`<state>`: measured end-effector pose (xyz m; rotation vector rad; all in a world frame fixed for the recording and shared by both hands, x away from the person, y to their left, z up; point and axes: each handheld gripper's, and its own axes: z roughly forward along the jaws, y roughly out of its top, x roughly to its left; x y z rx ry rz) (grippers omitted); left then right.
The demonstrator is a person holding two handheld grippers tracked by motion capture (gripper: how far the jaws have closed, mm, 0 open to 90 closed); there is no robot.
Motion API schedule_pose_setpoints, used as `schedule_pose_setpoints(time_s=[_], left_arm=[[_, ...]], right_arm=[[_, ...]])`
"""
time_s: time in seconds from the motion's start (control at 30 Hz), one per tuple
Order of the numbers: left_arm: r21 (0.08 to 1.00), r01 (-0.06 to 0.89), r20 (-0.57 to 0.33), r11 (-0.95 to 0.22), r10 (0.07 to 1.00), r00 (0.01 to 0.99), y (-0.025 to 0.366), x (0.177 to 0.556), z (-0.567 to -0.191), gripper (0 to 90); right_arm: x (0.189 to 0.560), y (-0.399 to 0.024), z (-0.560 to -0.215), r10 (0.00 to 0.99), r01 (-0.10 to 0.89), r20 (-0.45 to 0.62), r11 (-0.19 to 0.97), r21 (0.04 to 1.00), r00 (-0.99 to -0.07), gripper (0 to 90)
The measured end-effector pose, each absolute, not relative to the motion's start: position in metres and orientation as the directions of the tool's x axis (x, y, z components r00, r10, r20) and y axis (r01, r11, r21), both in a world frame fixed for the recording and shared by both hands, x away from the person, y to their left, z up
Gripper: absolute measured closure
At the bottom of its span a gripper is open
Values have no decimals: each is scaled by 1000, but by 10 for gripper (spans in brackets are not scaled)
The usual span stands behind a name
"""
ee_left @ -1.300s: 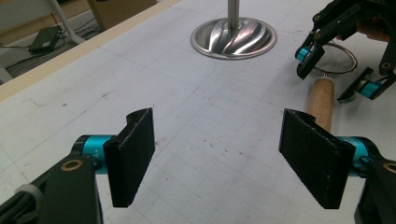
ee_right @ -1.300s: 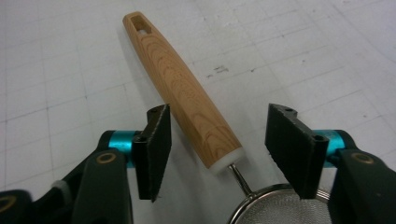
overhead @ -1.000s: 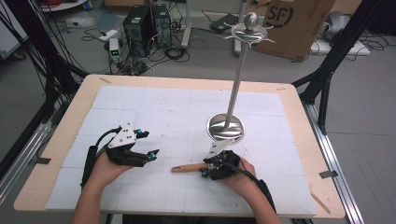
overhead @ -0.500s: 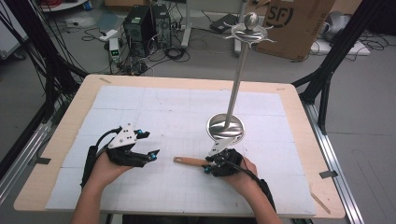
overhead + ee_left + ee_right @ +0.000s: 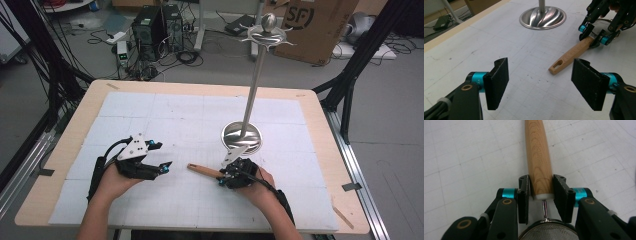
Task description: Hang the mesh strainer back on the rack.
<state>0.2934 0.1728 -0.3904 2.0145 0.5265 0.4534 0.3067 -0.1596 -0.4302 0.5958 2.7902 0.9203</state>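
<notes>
A strainer with a light wooden handle (image 5: 202,171) lies on the white mat near the front middle of the table. My right gripper (image 5: 227,176) is shut on the handle's inner end. The right gripper view has the pads pressed on both sides of the handle (image 5: 539,152), with the thin metal neck and the mesh bowl (image 5: 547,232) just below them. My left gripper (image 5: 161,155) rests on the mat to the left, open and holding nothing. In the left gripper view its wide-apart pads (image 5: 497,85) face the handle's slotted free end (image 5: 571,55) and the right gripper (image 5: 592,35).
A tall chrome stand with a round ribbed base (image 5: 241,136) rises just behind the right gripper, and its hooked top (image 5: 267,32) is high above the table. The base (image 5: 542,17) also lies ahead in the left gripper view. The wooden table edge (image 5: 200,89) frames the mat.
The right gripper has turned slightly with the handle, and the handle's free end has swung a little away from the person. The left gripper has stayed put and open.
</notes>
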Motion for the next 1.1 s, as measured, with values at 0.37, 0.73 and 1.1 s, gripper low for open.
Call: schedule_pose_setpoints(time_s=[0.37, 0.73, 1.1], left_arm=[[880, 181, 96, -439, 538, 837, 172, 294, -391, 308], [881, 180, 95, -437, 537, 838, 172, 294, -391, 307], [886, 181, 89, -428, 540, 837, 174, 294, -390, 309]], right_arm=[[312, -152, -426, 385, 309, -30, 783, 540, -922, 623], [323, -135, -418, 357, 324, -3, 851, 413, -934, 653], [318, -136, -412, 366, 310, -41, 840, 445, -930, 686]])
